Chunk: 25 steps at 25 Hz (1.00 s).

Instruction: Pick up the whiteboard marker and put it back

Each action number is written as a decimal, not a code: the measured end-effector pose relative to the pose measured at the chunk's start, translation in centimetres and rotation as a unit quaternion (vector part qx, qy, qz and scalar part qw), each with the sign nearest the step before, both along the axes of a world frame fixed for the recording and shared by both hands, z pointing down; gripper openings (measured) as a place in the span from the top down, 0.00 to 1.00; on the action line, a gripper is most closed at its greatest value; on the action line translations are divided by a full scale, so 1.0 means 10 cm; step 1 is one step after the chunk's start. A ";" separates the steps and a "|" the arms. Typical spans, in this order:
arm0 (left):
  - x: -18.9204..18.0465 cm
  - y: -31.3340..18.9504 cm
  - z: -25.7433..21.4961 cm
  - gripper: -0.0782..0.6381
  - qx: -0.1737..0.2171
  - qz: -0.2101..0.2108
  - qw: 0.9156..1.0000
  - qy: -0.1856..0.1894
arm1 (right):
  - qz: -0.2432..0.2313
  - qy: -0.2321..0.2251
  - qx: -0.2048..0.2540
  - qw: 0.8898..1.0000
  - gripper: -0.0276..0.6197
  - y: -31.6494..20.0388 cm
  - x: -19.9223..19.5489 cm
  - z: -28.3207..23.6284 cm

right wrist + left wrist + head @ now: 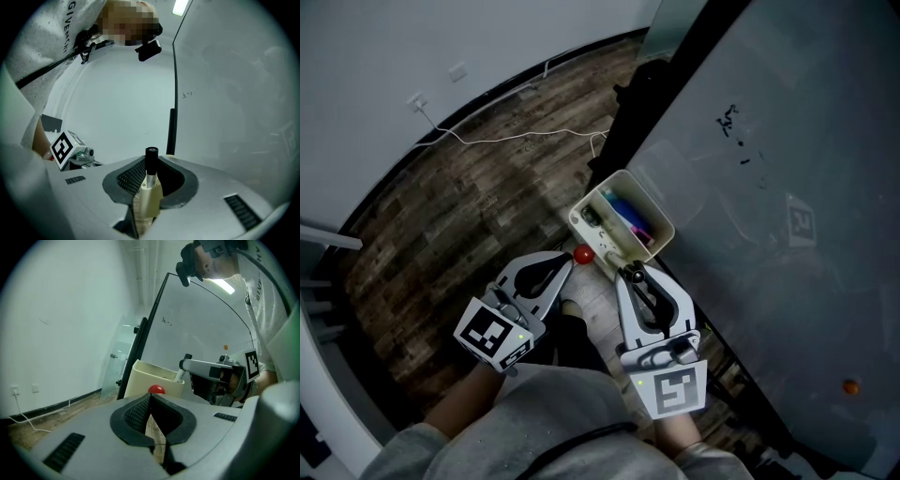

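The grey whiteboard [769, 187] fills the right of the head view, tilted across the frame, with a few dark scribbles near its top and a square printed tag [800, 222] on its face; to its left lies the plank floor [487, 187], crossed by a thin white cable [516, 139]; a cream box [648, 199] hangs open-topped at the board's edge, with blue and pink pens [628, 214] lying inside; below it the two grippers point up at the box, side by side and close together; the left gripper [565, 270] has its jaws pressed together with nothing between them, its tips just beside a small red ball [582, 254] in front of the box's near wall; the right gripper [628, 272] has its jaws closed on the whiteboard marker [149, 185], which stands upright between the pads, white barrel in the grip and black end poking out beyond the tips; seen from the left gripper view, that end reaches the box's near rim, though contact cannot be made out; smallest, an orange dot [851, 385] sits low on the board.
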<state>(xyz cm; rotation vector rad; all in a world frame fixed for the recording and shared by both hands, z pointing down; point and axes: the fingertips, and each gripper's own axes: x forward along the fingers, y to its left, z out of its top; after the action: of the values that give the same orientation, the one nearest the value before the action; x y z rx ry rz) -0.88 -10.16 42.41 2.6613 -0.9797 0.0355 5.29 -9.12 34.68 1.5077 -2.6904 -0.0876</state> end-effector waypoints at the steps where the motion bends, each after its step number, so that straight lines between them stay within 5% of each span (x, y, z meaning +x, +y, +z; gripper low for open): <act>1: 0.00 0.00 0.00 0.87 0.001 0.000 1.000 0.000 | 0.000 0.002 -0.002 1.000 0.83 0.02 0.01 0.02; 12: 0.01 0.07 -0.04 0.87 0.008 -0.001 1.000 -0.002 | 0.016 0.032 -0.020 0.999 0.83 0.10 0.04 0.11; 25: 0.10 0.19 -0.17 0.87 0.022 -0.004 1.000 0.001 | 0.021 0.007 -0.032 0.999 0.83 0.11 0.05 0.09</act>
<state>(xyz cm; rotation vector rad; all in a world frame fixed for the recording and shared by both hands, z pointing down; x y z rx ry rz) 0.11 -8.22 40.72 2.6962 -0.9999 0.0089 5.82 -8.06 35.55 1.5384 -2.6224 -0.0107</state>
